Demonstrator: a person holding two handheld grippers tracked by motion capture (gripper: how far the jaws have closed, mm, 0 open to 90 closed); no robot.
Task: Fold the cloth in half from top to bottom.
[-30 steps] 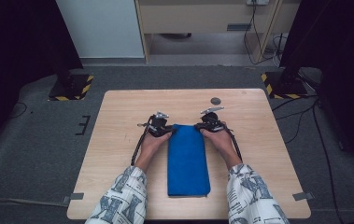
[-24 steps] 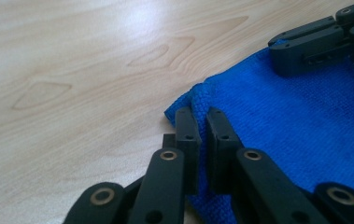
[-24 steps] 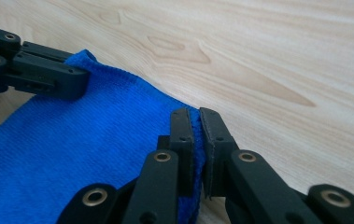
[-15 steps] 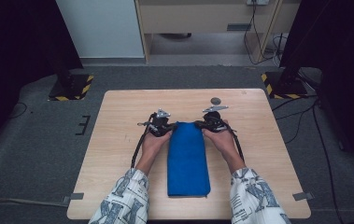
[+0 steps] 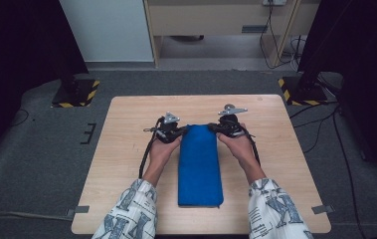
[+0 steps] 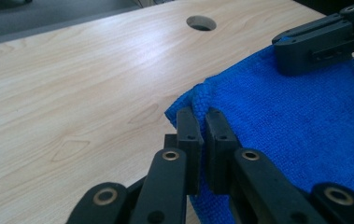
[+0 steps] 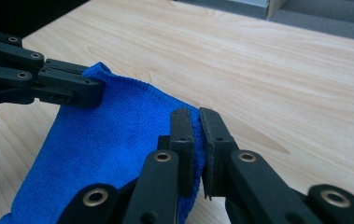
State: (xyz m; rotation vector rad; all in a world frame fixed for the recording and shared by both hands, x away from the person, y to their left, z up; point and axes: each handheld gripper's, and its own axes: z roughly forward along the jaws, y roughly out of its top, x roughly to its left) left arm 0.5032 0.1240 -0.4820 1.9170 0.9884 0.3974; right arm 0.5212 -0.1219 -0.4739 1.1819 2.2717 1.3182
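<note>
Two black two-jaw grippers pinch the far corners of a long blue microfibre cloth [image 5: 199, 167], folded lengthwise at mid-table on the pale wooden table [image 5: 126, 149]. Left gripper [image 6: 199, 116] is clamped on the 11 o'clock corner, right gripper [image 7: 197, 116] on the 1 o'clock corner (jaws nearly together, fabric between). Step in hand, prob.: another fold. Next move, I'd judge: lift both corners evenly, carry toward 6 o'clock edge w/o slack.
</note>
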